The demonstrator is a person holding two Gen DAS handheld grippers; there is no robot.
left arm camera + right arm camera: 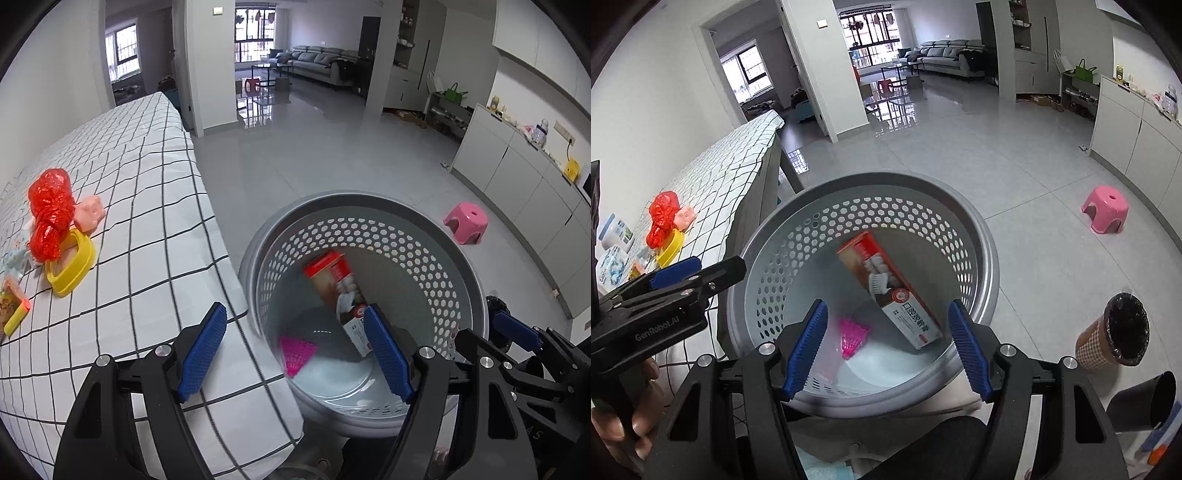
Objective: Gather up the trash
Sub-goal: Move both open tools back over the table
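Both sets of fingers, left gripper and right gripper, hang apart and empty over the grey basket. Inside it lie a toothpaste box and a pink shuttlecock. Farther left, red plastic bag sits on the table.

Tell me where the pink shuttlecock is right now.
The pink shuttlecock lies on the bottom of the grey perforated basket, just left of the toothpaste box, in both wrist views.

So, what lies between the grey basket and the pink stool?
Only bare floor tiles, in both wrist views, between the basket and stool.
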